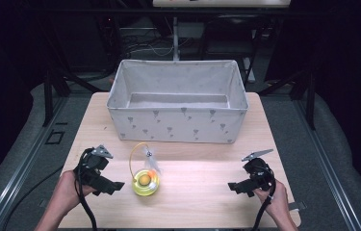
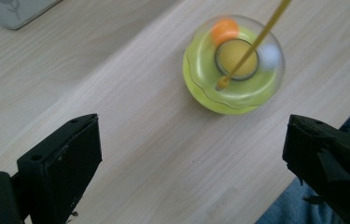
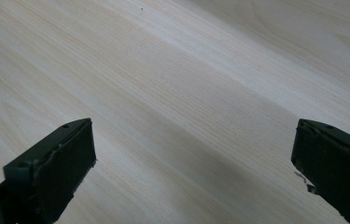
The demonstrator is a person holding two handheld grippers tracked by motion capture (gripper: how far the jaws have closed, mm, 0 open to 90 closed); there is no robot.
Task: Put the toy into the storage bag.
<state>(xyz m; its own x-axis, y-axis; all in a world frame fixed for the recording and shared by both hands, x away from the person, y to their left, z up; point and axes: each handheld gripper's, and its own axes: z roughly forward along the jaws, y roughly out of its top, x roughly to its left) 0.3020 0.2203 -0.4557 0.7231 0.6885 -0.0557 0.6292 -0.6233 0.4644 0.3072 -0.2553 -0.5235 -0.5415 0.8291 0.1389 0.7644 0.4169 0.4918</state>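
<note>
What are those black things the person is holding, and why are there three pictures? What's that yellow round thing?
The black things are grabbers, one in each hand. Each has two jaws that can pinch. The big picture is from a camera up high, looking down at the wooden table. There you see the left gripper and the right gripper. The other two pictures come from little cameras riding on each grabber, looking out between its jaws. Both grabbers are open and hold nothing. The yellow round thing is a toy with a clear dome, small balls inside and a thin yellow wire curving up. Behind it sits a grey fabric box.
</note>
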